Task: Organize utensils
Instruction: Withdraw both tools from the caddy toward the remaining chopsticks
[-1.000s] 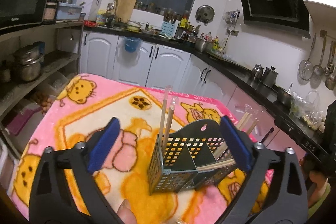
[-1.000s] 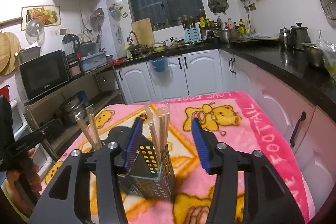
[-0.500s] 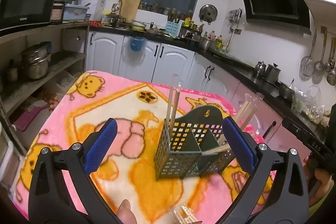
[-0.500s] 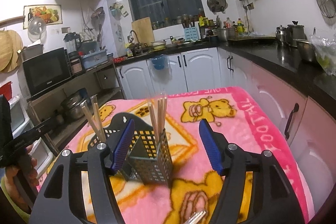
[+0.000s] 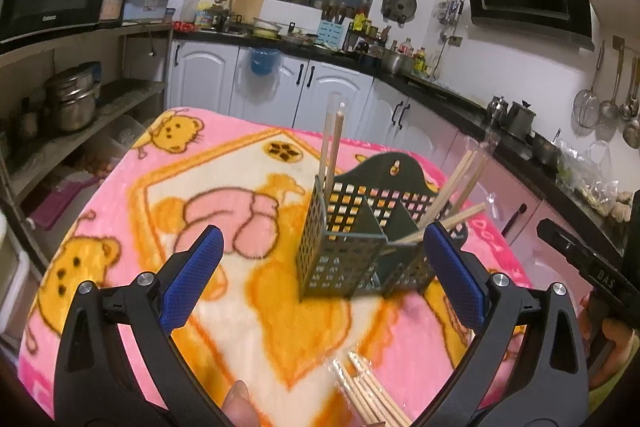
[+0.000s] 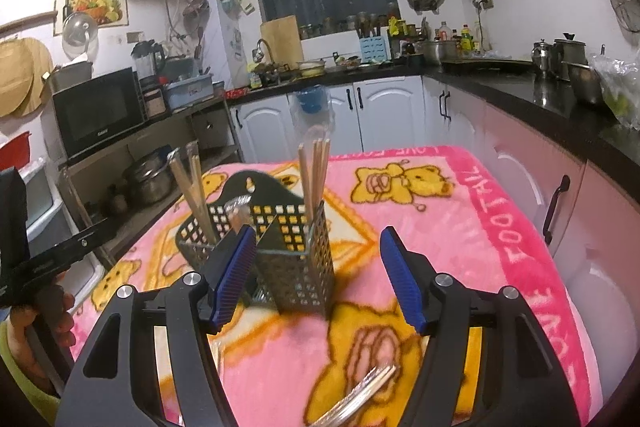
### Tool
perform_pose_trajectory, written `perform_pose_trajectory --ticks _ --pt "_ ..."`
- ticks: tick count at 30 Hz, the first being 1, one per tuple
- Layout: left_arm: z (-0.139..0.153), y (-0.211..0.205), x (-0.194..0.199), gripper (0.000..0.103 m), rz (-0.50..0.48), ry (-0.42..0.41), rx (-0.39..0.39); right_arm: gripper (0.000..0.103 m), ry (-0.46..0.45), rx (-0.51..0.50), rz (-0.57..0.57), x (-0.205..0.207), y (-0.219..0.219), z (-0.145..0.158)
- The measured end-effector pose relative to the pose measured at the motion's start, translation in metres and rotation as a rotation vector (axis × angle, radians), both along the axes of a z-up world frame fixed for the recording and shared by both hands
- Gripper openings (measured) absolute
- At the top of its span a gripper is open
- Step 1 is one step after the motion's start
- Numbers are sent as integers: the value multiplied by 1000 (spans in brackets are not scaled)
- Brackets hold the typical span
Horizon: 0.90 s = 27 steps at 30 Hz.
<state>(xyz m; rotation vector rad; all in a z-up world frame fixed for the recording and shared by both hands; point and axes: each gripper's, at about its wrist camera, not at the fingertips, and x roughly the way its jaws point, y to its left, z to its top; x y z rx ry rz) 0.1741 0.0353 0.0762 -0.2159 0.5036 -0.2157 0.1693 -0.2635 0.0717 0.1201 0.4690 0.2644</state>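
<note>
A dark green perforated utensil caddy [image 5: 340, 259] stands upright on the pink bear blanket [image 5: 240, 195]. Wooden chopsticks [image 5: 334, 147] stick up from its left compartment and more chopsticks [image 5: 460, 183] lean out on its right. My left gripper [image 5: 320, 231] is open wide, the caddy just ahead of its blue pads, untouched. Loose wrapped chopsticks [image 5: 368, 391] lie under it. In the right wrist view my right gripper [image 6: 318, 231] is open too, facing the caddy [image 6: 296, 267] without pressing it. Shiny metal cutlery [image 6: 356, 399] lies below it.
The blanket's edge [image 6: 520, 227] drops off toward pale pink cabinets [image 6: 540, 167] and a black counter on the right. A shelf with steel pots [image 5: 72, 99] stands at the left. A hand holds the other gripper's handle [image 5: 580, 263] at the table's right edge.
Both grippers have drawn back from the caddy and sunk a little. The right jaws have spread wider. Loose chopsticks and cutlery have come into view at the bottom.
</note>
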Motion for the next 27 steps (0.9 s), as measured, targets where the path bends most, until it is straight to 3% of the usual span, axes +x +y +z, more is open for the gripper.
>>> perform_pose_trajectory --ticks 12,19,27 --pt "-27 -2 -12 91 -28 94 9 62 68 -41 95 -14 20 -21" --pt "-55 0 -15 60 -55 204 -29 62 104 -78 159 -24 39 -37" --pt "-81 -7 -15 44 -96 303 -46 55 183 -118 244 -31 62 -62"
